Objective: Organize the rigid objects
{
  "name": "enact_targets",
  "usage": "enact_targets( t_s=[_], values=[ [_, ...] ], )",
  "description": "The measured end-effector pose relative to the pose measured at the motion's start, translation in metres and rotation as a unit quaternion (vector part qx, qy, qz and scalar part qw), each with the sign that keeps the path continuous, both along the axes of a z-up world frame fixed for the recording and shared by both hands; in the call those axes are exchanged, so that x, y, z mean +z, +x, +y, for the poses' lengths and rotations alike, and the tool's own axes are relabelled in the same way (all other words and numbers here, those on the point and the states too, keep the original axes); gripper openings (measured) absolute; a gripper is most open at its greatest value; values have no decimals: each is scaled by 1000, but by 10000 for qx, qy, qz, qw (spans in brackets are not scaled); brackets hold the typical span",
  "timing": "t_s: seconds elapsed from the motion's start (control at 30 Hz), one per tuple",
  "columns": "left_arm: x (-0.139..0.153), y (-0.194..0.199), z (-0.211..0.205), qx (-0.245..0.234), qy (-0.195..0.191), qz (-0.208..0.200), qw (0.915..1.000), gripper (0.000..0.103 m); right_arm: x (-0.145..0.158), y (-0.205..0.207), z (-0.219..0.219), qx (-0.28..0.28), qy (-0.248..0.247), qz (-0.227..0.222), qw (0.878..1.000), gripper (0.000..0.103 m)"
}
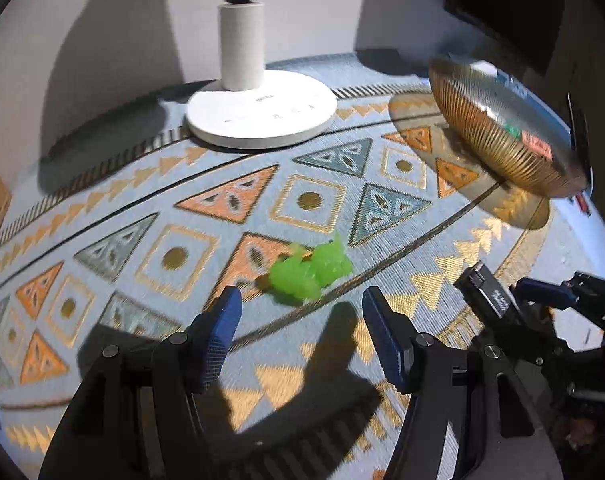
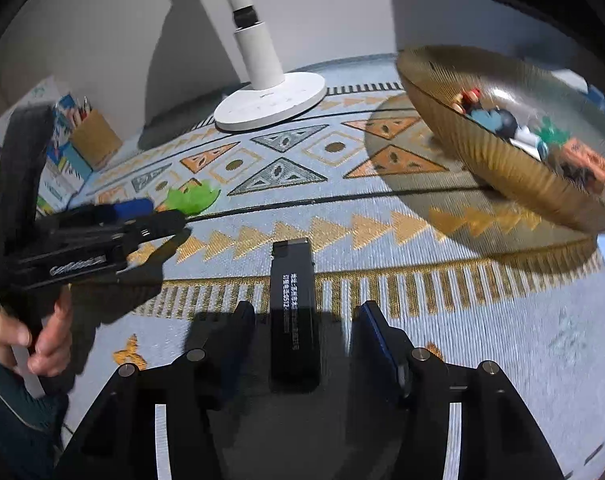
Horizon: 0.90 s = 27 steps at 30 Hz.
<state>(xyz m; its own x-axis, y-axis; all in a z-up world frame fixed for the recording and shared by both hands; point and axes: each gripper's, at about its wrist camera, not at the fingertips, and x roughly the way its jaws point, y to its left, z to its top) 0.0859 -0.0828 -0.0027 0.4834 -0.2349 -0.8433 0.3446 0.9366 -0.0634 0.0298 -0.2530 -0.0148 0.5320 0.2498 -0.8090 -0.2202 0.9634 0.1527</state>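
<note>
A bright green plastic toy [image 1: 308, 270] lies on the patterned cloth just beyond the fingertips of my left gripper [image 1: 302, 296]. Its jaws are open and touch nothing. A black rectangular stick with white lettering [image 2: 293, 312] lies flat on the cloth between the fingers of my right gripper [image 2: 306, 316]. There is a gap on each side of it, so this gripper is open too. The right wrist view shows the left gripper [image 2: 158, 214] at the left, beside the green toy [image 2: 190, 198]. From the left wrist view, the stick [image 1: 488, 288] and the right gripper [image 1: 518, 296] are at the right.
A ribbed golden bowl [image 2: 502, 172] holding several small toys stands at the back right, its wall [image 1: 482, 132] close to both grippers. A white lamp base [image 1: 262, 116] stands at the back centre. A pencil holder [image 2: 96, 140] and books are at the left. A hand [image 2: 42, 340] holds the left gripper.
</note>
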Motion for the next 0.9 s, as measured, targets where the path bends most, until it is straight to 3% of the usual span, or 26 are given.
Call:
enact_targets(
  t_s=[0.1,0.17,0.2,0.3,0.57,0.9],
  values=[
    [-3,3,-10,-81,49,-96,9999,59,-2,2,16,33,-517,-140,9986,53],
    [-2,2,-15,-112,69,-169,9998,49,-2,2,23,59,-815,-269,9963,50],
    [-2,1,-17,-116,111,-212,9996,41,-1,1,23,115,-804,-290,9963,39],
    [0,-2,-20,-143,109,-308,9994,41,0,1,31,288,-856,-338,9953,25],
    [32,-25,-23,-102,-212,-671,9975,41,11,-11,24,507,46,-193,9985,24],
    [123,-59,-35,-169,-498,-1573,9861,41,100,-36,-24,58,464,-1139,9924,24]
  ],
)
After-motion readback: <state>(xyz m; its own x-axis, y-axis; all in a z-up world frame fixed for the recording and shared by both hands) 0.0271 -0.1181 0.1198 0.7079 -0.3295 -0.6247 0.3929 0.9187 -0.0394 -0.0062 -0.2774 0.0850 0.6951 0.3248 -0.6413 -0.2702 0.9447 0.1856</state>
